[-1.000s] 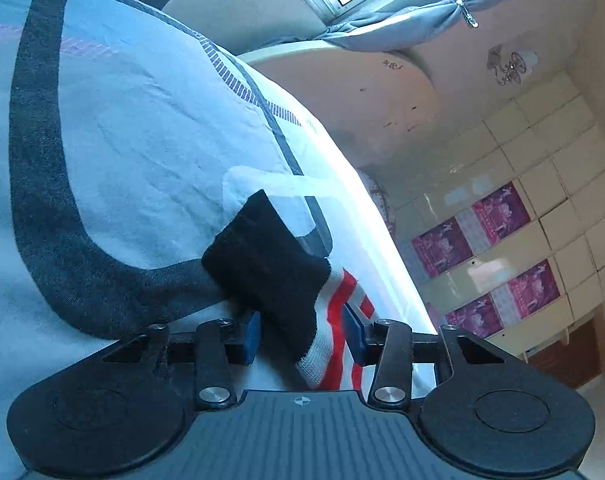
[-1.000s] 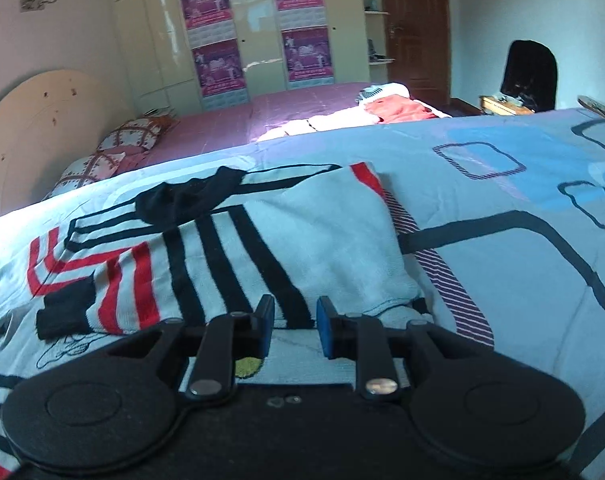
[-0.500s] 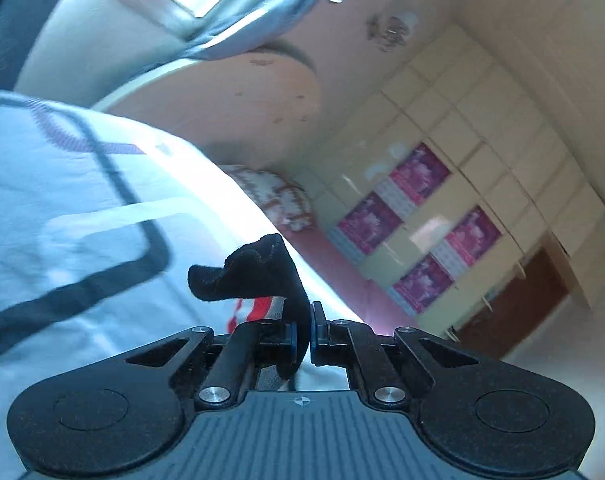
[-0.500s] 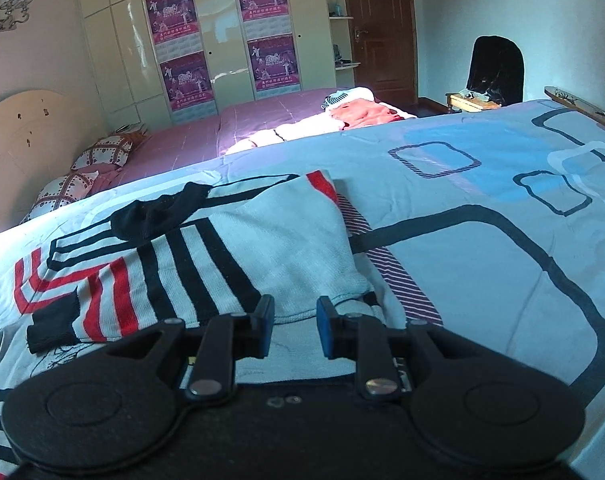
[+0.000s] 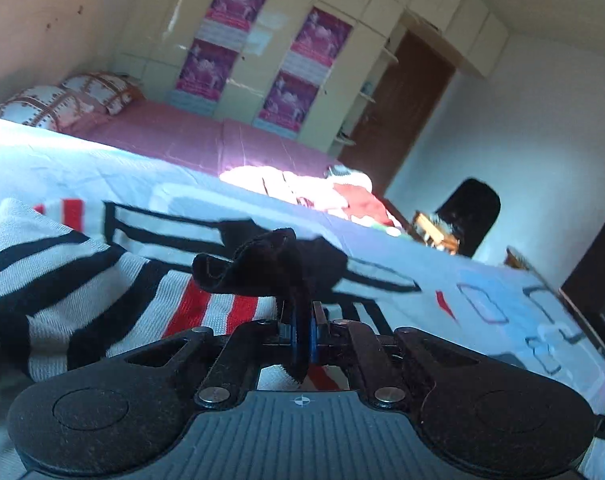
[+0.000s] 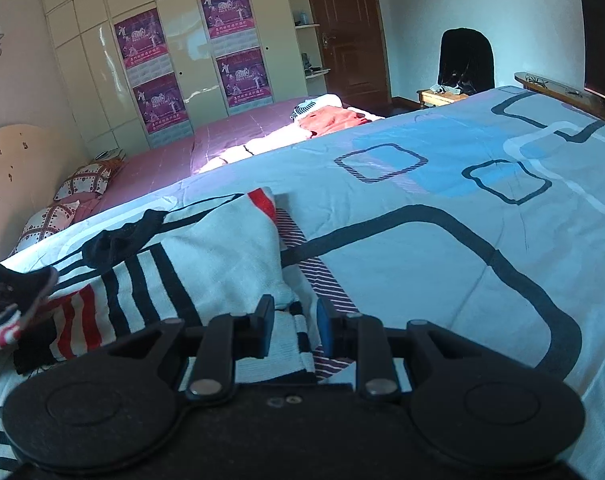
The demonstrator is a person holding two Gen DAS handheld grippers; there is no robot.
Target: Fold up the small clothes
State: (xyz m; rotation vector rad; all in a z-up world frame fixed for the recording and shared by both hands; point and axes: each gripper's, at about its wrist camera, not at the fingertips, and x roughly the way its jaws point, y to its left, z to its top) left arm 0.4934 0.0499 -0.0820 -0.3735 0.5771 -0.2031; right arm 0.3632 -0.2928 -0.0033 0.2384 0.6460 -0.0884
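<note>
The left claw is pressed together on the black cuff of a sleeve. The cuff sticks up above the claw and curls over to the left. The sleeve belongs to a small sweater with white, black and red stripes. The sweater lies flat on the bed, on a light blue cover with dark rounded squares on it.

In the right wrist view, the lifted sleeve shows at the far left edge, held up off the sweater. Its black cuff points to the left and its red and white stripes hang below.

The right claw is spread apart. It sits low at the near edge of the sweater, with the striped bottom hem in the gap between its two blue-tipped fingers. It is not pinching the cloth.

The black collar of the sweater lies at the far side, near the pink bed behind. That pink bed has two checked pillows and a pile of red and white clothes. Behind it stands a cream wardrobe with purple posters. A brown door and a black chair are at the back right.
</note>
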